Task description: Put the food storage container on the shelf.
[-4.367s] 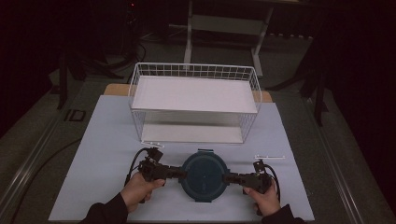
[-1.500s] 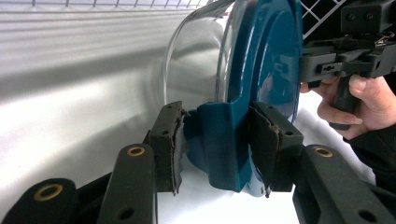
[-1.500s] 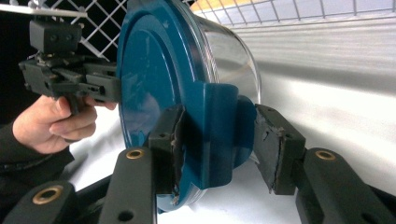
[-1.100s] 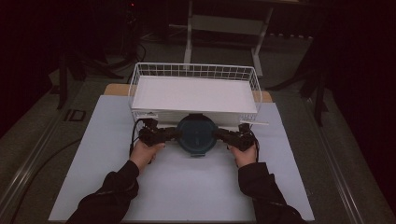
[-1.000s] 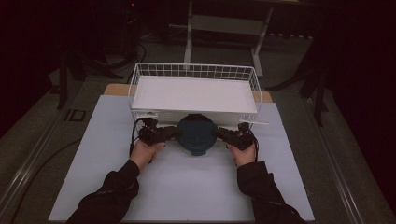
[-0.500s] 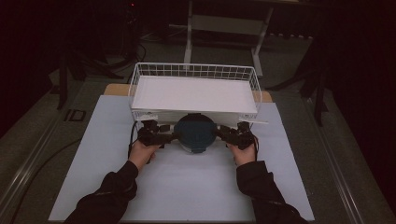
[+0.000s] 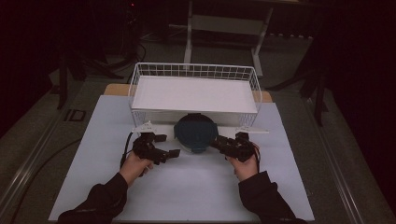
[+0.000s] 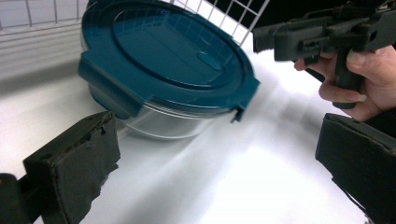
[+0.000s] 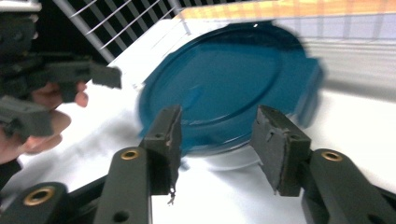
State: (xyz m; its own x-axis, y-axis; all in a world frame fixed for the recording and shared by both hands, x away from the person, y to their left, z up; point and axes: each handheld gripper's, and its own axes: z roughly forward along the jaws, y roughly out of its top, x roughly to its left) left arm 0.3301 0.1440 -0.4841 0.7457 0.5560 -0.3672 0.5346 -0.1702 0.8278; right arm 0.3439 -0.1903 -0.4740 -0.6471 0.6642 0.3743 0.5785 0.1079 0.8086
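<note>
Your left hand-held gripper (image 7: pixel 174 153) gapes wide, clear of the bowl (image 7: pixel 195 132). Your right hand-held gripper (image 7: pixel 218 141) is part open at its lid. The bowl sits on the desk (image 7: pixel 196 186) against the basket (image 7: pixel 194 70).

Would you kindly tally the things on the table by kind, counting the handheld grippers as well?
Round containers with a blue lid: 1
White wire baskets: 1
Handheld grippers: 2, the left gripper and the right gripper
Total: 4

Container (image 7: pixel 195 132) on table (image 7: pixel 187 196), before basket (image 7: pixel 194 93) (hand-held grippers flanking).
</note>
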